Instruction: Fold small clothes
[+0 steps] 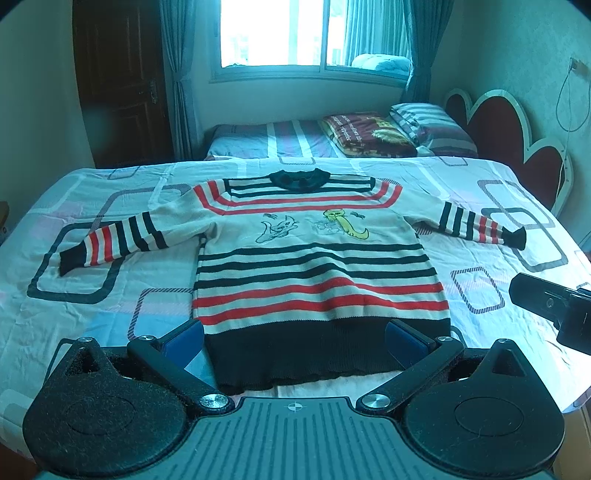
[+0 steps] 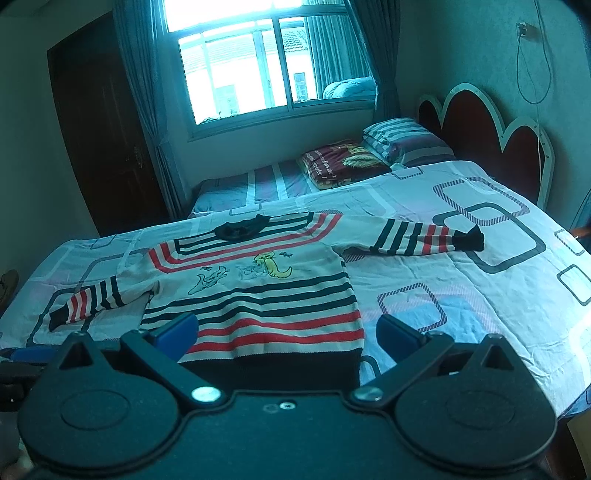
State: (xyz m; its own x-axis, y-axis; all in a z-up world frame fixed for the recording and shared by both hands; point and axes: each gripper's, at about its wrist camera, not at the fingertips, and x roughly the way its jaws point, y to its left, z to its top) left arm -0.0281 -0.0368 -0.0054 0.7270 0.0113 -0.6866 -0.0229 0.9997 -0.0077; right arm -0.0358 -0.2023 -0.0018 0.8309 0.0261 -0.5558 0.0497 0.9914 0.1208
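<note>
While both tools hang above the near edge of the bed, the small striped sweater lies flat on the patterned sheet, front up, collar away from the cameras and both sleeves spread out to the sides. The left gripper stands with its blue pads wide apart, just over the sweater's dark hem — nothing between them but the cloth below. The right gripper is equally wide, empty, and sits over the hem's right corner. Beyond the sweater's collar lie a dark red folded blanket and a striped pillow; behind those, a window with curtains — and a scalloped headboard to the sweater's right.
</note>
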